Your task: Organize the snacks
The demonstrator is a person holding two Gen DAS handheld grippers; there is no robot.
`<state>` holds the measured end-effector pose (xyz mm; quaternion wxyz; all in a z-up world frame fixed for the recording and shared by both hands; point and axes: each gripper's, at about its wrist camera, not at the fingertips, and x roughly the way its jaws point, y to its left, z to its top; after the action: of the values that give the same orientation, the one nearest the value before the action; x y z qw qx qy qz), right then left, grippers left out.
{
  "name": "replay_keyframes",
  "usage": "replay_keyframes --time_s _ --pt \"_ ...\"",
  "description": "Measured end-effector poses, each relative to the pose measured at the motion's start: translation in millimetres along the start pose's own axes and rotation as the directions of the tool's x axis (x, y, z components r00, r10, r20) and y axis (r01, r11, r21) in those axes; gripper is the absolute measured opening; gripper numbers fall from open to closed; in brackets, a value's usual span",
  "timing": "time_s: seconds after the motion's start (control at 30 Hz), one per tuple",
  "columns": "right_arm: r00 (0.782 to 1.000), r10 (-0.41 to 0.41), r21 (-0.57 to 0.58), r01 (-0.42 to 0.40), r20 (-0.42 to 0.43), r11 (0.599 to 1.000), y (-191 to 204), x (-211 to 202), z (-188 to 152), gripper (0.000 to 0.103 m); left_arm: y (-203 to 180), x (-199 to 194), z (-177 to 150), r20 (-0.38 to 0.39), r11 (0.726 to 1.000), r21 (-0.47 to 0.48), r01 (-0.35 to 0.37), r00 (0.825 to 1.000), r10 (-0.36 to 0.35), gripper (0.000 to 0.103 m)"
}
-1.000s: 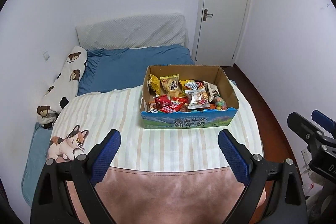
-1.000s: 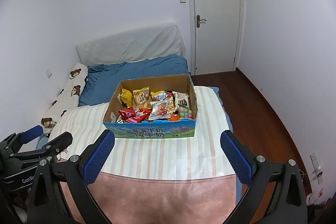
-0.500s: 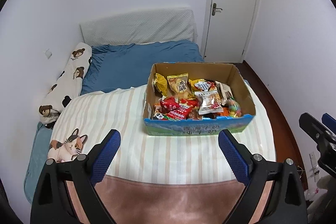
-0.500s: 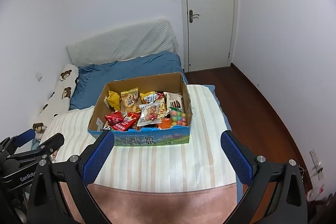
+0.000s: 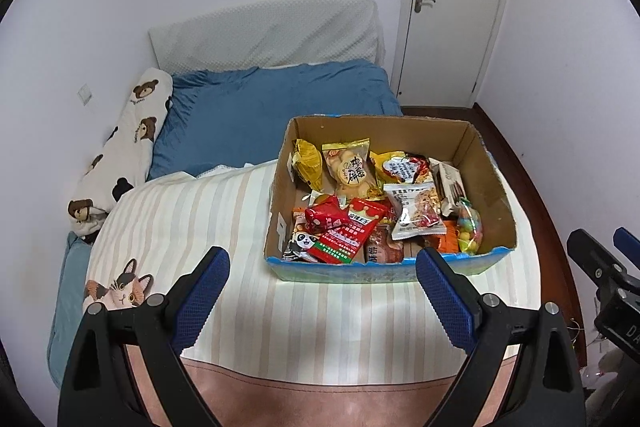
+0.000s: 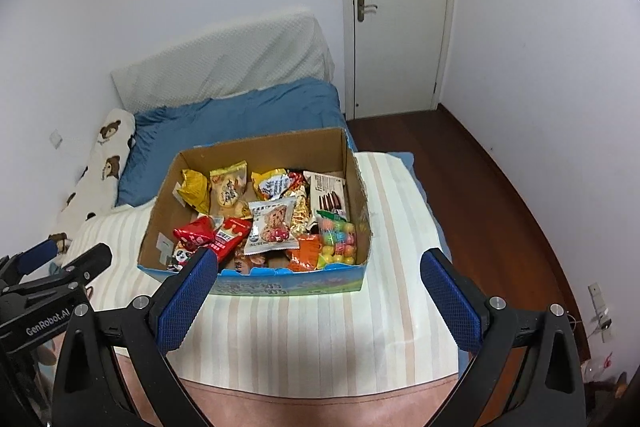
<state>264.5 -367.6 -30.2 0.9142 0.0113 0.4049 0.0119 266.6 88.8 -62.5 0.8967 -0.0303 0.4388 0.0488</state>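
An open cardboard box with a blue printed front stands on the striped bed cover; it also shows in the right wrist view. It holds several snack packets: yellow bags, a red packet, a white cookie packet and a bag of coloured candy balls. My left gripper is open and empty, hovering in front of the box. My right gripper is open and empty, also just in front of the box. Each gripper shows at the edge of the other's view.
The box sits on a bed with a striped cover and a blue duvet. A bear-print pillow lies along the left wall. A white door and dark wood floor lie to the right.
Both grippers have moved forward toward the box, which now looks larger and nearer. Both stay open and empty.
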Motion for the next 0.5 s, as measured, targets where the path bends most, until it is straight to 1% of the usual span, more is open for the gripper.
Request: replay_keyframes --time_s 0.2,0.4,0.5 --pt "0.999 -0.007 0.006 0.007 -0.052 1.0 0 22 2 0.103 -1 19 5 -0.058 1.0 0.007 0.009 0.998 -0.009 0.096" --pt "0.996 -0.013 0.01 0.014 -0.083 1.0 -2 33 0 0.103 -7 25 6 -0.075 1.0 0.026 0.009 0.997 -0.007 0.096" --pt "0.996 -0.018 0.015 0.019 -0.085 1.0 -3 31 -2 0.103 -8 25 7 -0.074 0.999 0.03 0.014 0.997 -0.012 0.096"
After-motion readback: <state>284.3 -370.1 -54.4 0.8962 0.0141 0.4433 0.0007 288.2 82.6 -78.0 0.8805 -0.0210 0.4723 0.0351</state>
